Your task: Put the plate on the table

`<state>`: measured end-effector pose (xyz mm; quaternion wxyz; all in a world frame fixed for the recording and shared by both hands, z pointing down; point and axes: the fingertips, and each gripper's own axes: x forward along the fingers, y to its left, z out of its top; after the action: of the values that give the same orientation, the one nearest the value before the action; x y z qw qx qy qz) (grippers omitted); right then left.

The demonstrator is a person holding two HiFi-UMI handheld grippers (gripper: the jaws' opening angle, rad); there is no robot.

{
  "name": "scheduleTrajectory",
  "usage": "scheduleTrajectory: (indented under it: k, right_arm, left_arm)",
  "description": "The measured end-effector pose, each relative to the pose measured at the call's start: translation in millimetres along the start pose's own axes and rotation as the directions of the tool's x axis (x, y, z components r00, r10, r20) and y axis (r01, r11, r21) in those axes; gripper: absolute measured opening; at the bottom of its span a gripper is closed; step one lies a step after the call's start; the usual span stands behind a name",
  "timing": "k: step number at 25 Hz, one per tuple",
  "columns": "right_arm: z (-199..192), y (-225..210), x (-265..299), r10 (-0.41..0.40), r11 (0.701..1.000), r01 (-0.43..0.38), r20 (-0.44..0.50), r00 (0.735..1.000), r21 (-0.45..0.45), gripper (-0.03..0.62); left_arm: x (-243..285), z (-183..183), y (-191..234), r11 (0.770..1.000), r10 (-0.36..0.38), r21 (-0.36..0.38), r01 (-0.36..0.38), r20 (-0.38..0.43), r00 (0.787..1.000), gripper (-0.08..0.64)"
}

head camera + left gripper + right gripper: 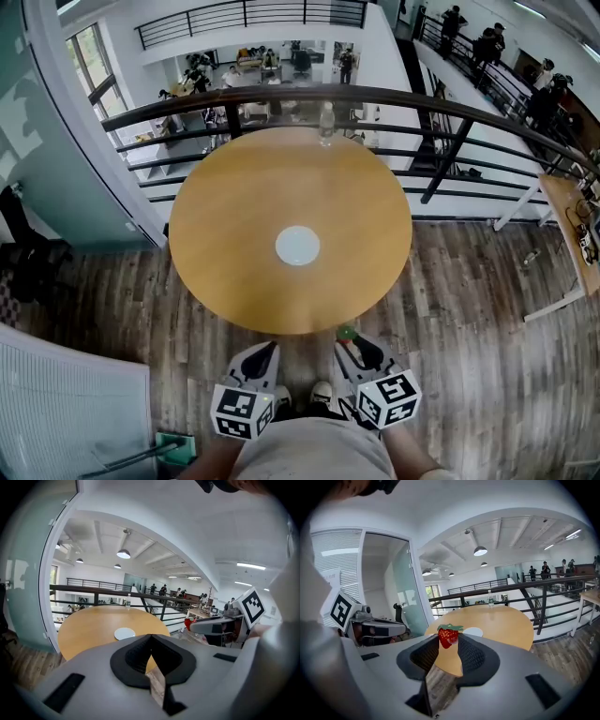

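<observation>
One white plate [297,246] lies flat near the centre of the one round wooden surface [225,202]. One clear bottle [325,120] stands upright at the far edge by the railing [450,105], label too small to read. Left gripper [266,350]: jaws closed tip to tip, nothing between them; right gripper [353,341]: jaws clamped on one red strawberry [448,636] with green leaves, and both grippers sit off the near edge of the surface, well apart from the plate. Only print visible is the black-and-white square markers, one cube per gripper: left cube [243,411], right cube [390,398].
</observation>
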<state>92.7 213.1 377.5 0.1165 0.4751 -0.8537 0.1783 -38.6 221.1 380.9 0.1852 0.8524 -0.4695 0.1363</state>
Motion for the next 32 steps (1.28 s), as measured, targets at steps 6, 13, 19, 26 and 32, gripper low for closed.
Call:
scheduleTrajectory:
  k: [6, 13, 19, 26, 32]
  right_arm:
    - [7, -3, -2, 0.064, 0.998, -0.065, 0.016, 0.998, 0.021, 0.141]
    - [6, -18, -9, 0.111, 0.994, -0.110, 0.007, 0.994, -0.022, 0.141]
    - [7, -34, -19, 0.126, 0.992, -0.126, 0.000, 0.992, -0.022, 0.141]
    - [7, -37, -10, 0.126, 0.992, -0.126, -0.003, 0.992, -0.019, 0.141]
    - [10, -46, 11, 0.105, 0.994, -0.105, -0.012, 0.994, -0.013, 0.141]
  left_arm:
    - [5, 4, -6, 1.000, 0.022, 0.002, -0.022, 0.002, 1.000, 0.023]
    - [11, 5, -26, 0.997, 0.075, -0.009, -0.075, 0.010, 0.997, 0.023]
    - [13, 5, -38, 0.994, 0.110, -0.022, -0.109, 0.015, 0.994, 0.023]
    - [20, 7, -30, 0.993, 0.116, -0.023, -0.116, 0.015, 0.993, 0.023]
    - [44, 10, -12, 0.996, 0.089, -0.024, -0.089, 0.005, 0.996, 0.023]
